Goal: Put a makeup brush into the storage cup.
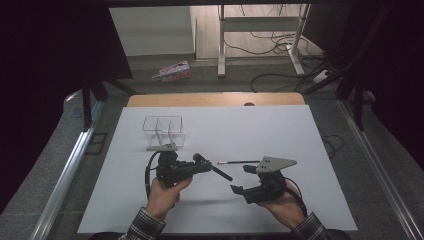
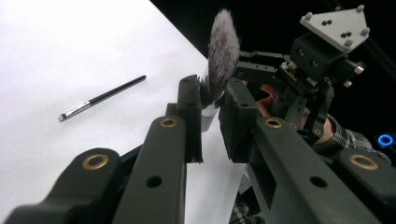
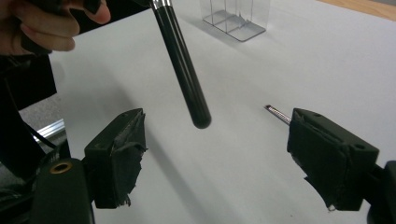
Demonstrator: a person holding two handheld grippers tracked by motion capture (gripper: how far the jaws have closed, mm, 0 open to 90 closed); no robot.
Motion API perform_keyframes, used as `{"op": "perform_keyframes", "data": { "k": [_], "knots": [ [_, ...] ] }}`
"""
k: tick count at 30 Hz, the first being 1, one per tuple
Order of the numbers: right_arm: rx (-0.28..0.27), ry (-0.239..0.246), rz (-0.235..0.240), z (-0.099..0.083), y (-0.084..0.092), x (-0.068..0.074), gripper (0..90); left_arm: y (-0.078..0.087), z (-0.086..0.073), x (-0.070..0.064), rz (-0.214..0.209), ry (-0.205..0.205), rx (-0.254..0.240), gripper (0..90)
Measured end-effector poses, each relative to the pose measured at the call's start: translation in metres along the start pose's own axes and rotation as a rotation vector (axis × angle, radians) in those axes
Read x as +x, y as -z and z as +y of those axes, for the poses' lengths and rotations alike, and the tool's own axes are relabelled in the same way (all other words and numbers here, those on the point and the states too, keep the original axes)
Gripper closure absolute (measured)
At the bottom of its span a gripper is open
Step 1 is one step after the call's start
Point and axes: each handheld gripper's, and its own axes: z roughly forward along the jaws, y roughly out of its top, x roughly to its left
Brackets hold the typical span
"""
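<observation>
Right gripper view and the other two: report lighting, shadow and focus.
High view: white table evenly lit, surroundings dark, soft shadows under the hands. Left gripper view: big brush sharp, near jaws soft. Right gripper view: handle casts a blurred shadow, clear holder shows faint glare.

Two makeup brushes: one big fluffy brush [image 2: 223, 51], one thin liner brush [image 1: 239, 162]. One clear two-compartment organizer [image 1: 163, 131]. Two grippers: left gripper [image 1: 200, 165], right gripper [image 1: 241, 179]. One white table mat [image 1: 280, 135]. One pink package [image 1: 174, 70] on the floor.
</observation>
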Motion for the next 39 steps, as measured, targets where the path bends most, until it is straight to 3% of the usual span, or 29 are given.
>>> {"op": "perform_keyframes", "data": {
  "k": [7, 10, 24, 39],
  "knots": [
    [0.017, 0.018, -0.016, -0.003, 0.002, -0.004, 19.4, 0.001, 0.001, -0.002, 0.054, -0.033, 0.036, 80.0],
    [0.013, 0.017, -0.016, -0.004, 0.005, -0.006, 19.3, 0.002, 0.001, -0.003, 0.097, -0.060, 0.056, 79.9],
    [0.061, 0.040, -0.053, -0.009, 0.009, -0.013, 17.3, 0.008, 0.001, -0.007, 0.204, -0.125, 0.084, 79.9],
    [0.096, 0.006, -0.098, -0.016, 0.021, -0.029, 12.1, 0.020, -0.006, -0.003, 0.309, -0.173, 0.096, 79.9]
  ]
}}
